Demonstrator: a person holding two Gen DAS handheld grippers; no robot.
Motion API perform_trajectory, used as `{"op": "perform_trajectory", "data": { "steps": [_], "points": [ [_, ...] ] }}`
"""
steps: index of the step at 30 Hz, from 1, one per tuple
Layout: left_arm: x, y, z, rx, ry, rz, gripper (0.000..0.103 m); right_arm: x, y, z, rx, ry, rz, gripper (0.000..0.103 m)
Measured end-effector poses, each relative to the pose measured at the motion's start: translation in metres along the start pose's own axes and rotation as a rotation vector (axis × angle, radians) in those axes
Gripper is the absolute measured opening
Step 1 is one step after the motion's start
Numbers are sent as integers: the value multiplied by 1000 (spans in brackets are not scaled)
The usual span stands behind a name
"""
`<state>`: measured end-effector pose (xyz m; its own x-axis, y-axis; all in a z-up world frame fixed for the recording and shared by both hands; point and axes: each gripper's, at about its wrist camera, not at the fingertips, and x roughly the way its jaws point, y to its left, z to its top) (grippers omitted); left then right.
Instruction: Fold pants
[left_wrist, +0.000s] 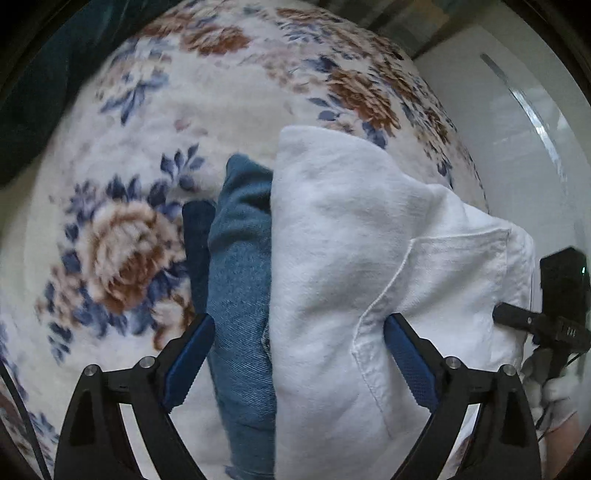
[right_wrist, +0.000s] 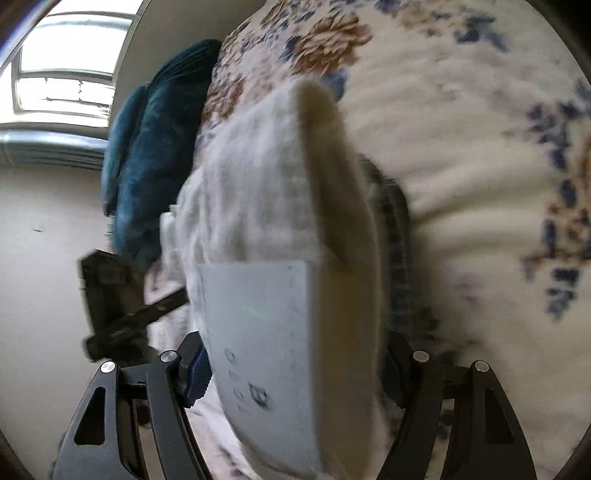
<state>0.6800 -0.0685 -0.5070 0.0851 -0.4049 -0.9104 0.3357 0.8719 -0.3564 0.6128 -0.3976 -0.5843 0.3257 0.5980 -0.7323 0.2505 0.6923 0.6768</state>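
Note:
Folded white pants (left_wrist: 351, 258) with a stitched pocket lie on a floral bed, partly over folded blue jeans (left_wrist: 240, 280). My left gripper (left_wrist: 299, 354) is open, its blue-padded fingers straddling the near edge of the white pants and jeans. In the right wrist view my right gripper (right_wrist: 291, 373) has its jaws wide around the thick white folded pants (right_wrist: 266, 221), whose label panel (right_wrist: 258, 325) fills the gap. Whether the pads press the cloth is hidden. The right gripper also shows in the left wrist view (left_wrist: 524, 321) at the pants' right edge.
The floral blanket (left_wrist: 147, 166) covers the bed. A dark teal pillow (right_wrist: 155, 155) lies at the bed's far edge. A white wardrobe (left_wrist: 517, 129) stands beyond the bed. A window (right_wrist: 66, 66) and bare wall are left in the right wrist view.

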Motion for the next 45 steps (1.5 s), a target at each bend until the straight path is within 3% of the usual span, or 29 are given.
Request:
{"op": "perform_trajectory", "data": {
  "steps": [1,2,8,11,14,19,31,40,45],
  "points": [
    [-1,-5,-2,11,3,23,95,-2,1,-5,-7,-4,-37,82],
    [-3,-8,-3,18,-1,43,95,0,5,-3,-16,-8,-117,95],
    [-58,-46,-19,53,-119,202,94,-32,63,-14,-82,-47,-364,96],
    [-89,-73,-44,60,-149,285,94,-74,103,-54,-145,-118,-535,96],
    [-116,-97,-74,59,-147,299,97,-110,133,-101,-153,-168,-640,96],
    [-176,-130,-115,45,-166,357,98,-154,166,-165,-106,-204,-679,96],
    [-348,-206,-203,77,-357,357,98,-302,280,-289,-173,-399,-739,96],
    [-434,-231,-290,42,-404,325,98,-397,355,-399,-249,-486,-722,96],
    [-474,-248,-328,72,-432,376,98,-427,382,-445,-288,-510,-698,96]
  ]
}}
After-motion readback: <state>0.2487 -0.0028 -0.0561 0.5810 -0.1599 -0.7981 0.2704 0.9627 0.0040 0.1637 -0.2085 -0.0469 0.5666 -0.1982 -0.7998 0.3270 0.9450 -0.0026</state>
